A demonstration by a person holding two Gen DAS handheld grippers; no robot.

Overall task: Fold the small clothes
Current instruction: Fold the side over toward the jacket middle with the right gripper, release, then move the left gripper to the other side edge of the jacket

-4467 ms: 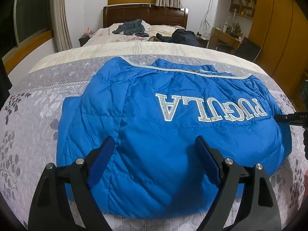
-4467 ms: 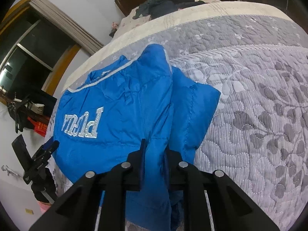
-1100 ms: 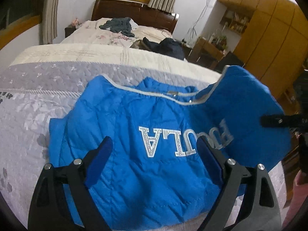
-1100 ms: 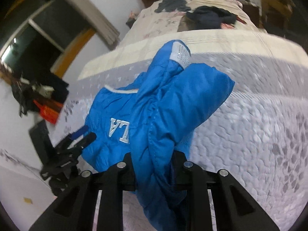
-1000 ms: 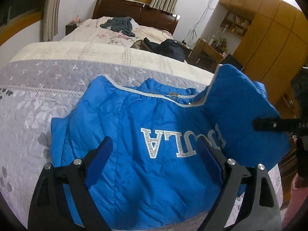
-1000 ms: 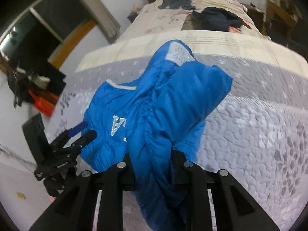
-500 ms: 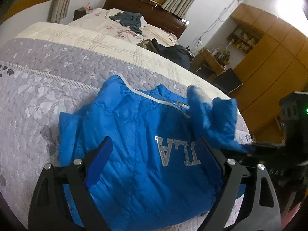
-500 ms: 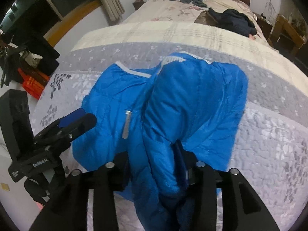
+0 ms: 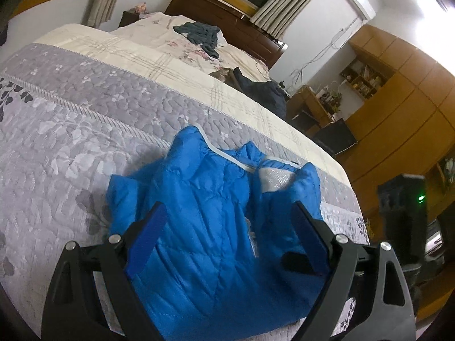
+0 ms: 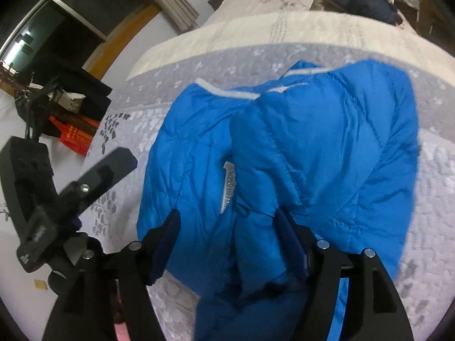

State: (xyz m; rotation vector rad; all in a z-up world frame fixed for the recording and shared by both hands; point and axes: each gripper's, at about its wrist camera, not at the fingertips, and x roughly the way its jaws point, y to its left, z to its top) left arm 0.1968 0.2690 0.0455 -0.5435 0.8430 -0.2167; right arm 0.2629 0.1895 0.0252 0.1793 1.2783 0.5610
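Left wrist view: the left gripper (image 9: 227, 227), fingers spread apart and empty, hovers above the blue padded jacket (image 9: 204, 227) lying on the grey quilted bedspread (image 9: 71, 130). Right wrist view: the right gripper (image 10: 229, 234), fingers likewise apart, stands over the jacket's folded-over right half (image 10: 327, 147).

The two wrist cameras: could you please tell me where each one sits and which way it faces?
Left wrist: sits on the left tongs, looking along their open fingers over the blue jacket toward the headboard; the right tongs' black body shows at the right edge.
Right wrist: sits on the right tongs, fingers parted, looking down at the folded-over jacket and up the bed; the left tongs show at the left.
Shared: the jacket, the grey quilt, and the dark clothes near the pillows.
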